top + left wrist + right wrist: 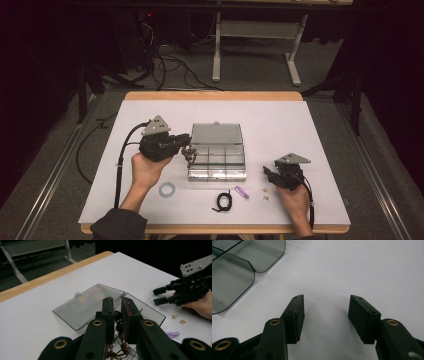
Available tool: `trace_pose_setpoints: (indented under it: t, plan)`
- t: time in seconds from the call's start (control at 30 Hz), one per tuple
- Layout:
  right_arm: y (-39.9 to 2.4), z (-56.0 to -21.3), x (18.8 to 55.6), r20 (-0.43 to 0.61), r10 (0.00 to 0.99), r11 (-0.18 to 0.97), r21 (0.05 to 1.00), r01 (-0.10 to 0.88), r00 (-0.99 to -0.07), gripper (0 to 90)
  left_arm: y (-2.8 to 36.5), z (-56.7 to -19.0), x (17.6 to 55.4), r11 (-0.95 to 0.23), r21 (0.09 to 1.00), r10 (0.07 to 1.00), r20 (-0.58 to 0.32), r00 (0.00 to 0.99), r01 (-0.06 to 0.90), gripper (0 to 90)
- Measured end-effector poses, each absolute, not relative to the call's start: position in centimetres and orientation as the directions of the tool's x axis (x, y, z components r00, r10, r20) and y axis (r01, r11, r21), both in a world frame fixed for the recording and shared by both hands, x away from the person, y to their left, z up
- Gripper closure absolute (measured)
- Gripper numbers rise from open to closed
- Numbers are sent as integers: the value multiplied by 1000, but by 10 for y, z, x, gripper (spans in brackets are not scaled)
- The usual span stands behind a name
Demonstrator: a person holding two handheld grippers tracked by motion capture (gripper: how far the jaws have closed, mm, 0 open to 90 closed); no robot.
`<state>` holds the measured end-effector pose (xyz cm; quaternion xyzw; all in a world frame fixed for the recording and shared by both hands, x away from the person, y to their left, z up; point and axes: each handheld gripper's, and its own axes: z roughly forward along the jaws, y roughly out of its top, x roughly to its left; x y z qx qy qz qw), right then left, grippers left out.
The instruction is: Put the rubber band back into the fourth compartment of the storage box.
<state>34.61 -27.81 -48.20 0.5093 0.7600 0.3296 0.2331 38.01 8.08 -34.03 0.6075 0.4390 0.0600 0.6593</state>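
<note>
A clear plastic compartment box [218,175] stands mid-table with its lid [217,134] laid open behind it. My left gripper [187,142] hovers over the box's left end, shut on a string of dark red beads on a brown cord [189,155]. In the left gripper view the beads [118,327] sit between the near-closed jaws of that gripper [117,301], and the cord dangles below over the box. The right gripper [268,173] rests low on the table to the right of the box, open with nothing between its jaws [326,300].
In front of the box lie a clear ring [167,189], a coiled black cord [224,201], a purple clip [242,192] and two small gold pieces [265,193]. White paper [280,120] covers the table. The box lid [234,277] lies just left of the right gripper.
</note>
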Motion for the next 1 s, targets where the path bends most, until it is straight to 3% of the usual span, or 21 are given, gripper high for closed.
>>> trace_pose_setpoints:
  t: [0.3, 1.0]
  plan:
    - [-278, -482, 346, -19, 927, 265, 738, 621, -373, 473, 72, -344, 393, 264, 836, 597, -533, 600, 481, 818]
    - [-277, -482, 346, -23, 930, 265, 737, 622, -368, 470, 48, -370, 418, 211, 848, 638, -497, 588, 487, 817]
